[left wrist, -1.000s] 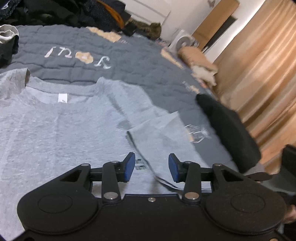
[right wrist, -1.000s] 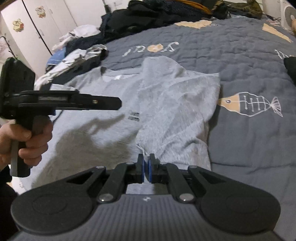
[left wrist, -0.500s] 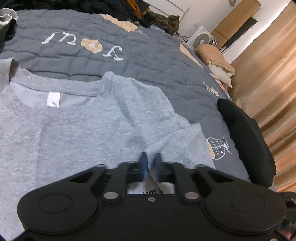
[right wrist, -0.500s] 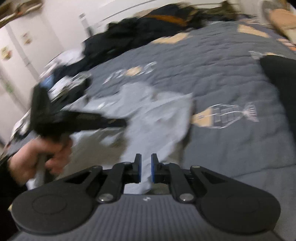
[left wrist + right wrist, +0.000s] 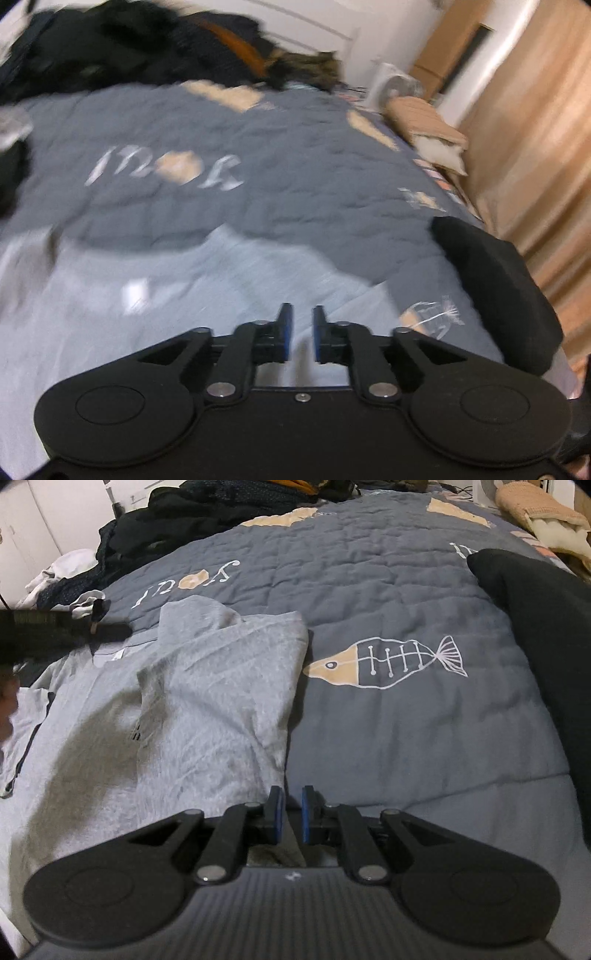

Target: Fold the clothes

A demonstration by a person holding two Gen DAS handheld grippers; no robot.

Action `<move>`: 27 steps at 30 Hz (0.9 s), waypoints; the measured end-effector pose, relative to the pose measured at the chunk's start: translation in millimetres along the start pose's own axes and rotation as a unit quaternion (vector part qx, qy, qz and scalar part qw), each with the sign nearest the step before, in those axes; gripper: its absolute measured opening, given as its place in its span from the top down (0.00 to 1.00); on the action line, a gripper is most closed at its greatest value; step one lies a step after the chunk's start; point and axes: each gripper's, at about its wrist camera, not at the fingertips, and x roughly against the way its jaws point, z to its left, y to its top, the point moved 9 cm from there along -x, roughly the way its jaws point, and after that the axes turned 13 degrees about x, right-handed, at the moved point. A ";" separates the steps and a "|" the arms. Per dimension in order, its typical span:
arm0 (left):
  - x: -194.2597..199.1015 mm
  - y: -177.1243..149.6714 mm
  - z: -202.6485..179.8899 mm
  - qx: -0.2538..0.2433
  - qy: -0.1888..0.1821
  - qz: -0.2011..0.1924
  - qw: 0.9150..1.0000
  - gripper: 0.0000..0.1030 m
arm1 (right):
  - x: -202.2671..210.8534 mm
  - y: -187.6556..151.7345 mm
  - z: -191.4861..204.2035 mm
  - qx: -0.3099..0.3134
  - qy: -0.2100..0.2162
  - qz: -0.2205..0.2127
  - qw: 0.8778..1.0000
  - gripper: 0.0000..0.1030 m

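A grey T-shirt (image 5: 207, 709) lies flat on the dark blue quilt (image 5: 369, 590), its right side folded over onto the body. In the left wrist view the T-shirt (image 5: 184, 295) is blurred, its white neck label just showing. My left gripper (image 5: 299, 332) hovers over the shirt with its jaws opening and nothing between the pads. Seen from the right wrist, the left gripper (image 5: 66, 631) is a black bar above the collar. My right gripper (image 5: 290, 812) sits at the near right edge of the fold, with a narrow empty gap between its pads.
A black garment (image 5: 546, 627) lies on the quilt to the right, next to a printed fish. A pile of dark clothes (image 5: 207, 517) fills the far end of the bed. A beige pillow (image 5: 428, 122), a white fan (image 5: 395, 88) and curtains (image 5: 535, 129) stand far right.
The left gripper shut on the folded side of the shirt, then lifted and let go with its jaws parting. The right gripper released the hem and shifted right to the fold's edge.
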 end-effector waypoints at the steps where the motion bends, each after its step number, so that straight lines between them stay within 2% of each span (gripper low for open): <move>1: -4.6 1.8 -11.5 -0.016 -0.004 0.002 1.000 0.62 | 0.0 0.0 -0.1 -0.001 0.000 0.000 1.000 0.91; 4: -36.0 -2.7 -45.0 -0.063 -0.008 0.027 0.998 0.61 | -1.1 1.1 -1.6 -0.011 0.004 0.002 1.000 0.91; 7: -72.1 -10.2 -68.3 -0.102 0.002 0.054 0.993 0.61 | -1.6 1.1 -3.5 -0.017 0.008 0.002 1.000 0.90; 12: -120.5 -18.8 -86.0 -0.128 0.018 0.101 0.986 0.62 | -2.0 2.0 -4.3 -0.018 0.009 0.002 1.000 0.90; 16: -143.6 -29.7 -82.9 -0.150 0.046 0.148 0.976 0.77 | -2.8 1.8 -5.5 -0.020 0.009 0.000 1.000 0.90; 17: -146.2 -30.9 -81.7 -0.153 0.048 0.151 0.975 0.80 | -3.0 1.9 -5.6 -0.022 0.009 0.000 1.000 0.90; 19: -148.6 -31.2 -81.3 -0.143 0.031 0.158 0.977 0.95 | -3.0 2.9 -5.6 -0.023 0.007 -0.004 1.000 0.94; 20: -148.8 -29.6 -81.6 -0.136 0.021 0.159 0.978 0.98 | -2.6 3.6 -5.4 -0.024 0.009 -0.007 1.000 0.97; 21: -149.0 -26.7 -82.6 -0.131 0.015 0.156 0.979 0.99 | -2.1 4.4 -5.2 -0.025 0.010 -0.010 1.000 1.00; 25: -148.9 -2.2 -88.5 -0.109 0.011 0.103 0.989 1.00 | 6.1 9.3 -9.4 -0.036 0.002 -0.029 0.999 1.00; 27: -150.4 7.5 -90.4 -0.095 0.007 0.091 0.991 1.00 | 12.2 12.1 -17.7 -0.049 -0.003 -0.042 0.998 1.00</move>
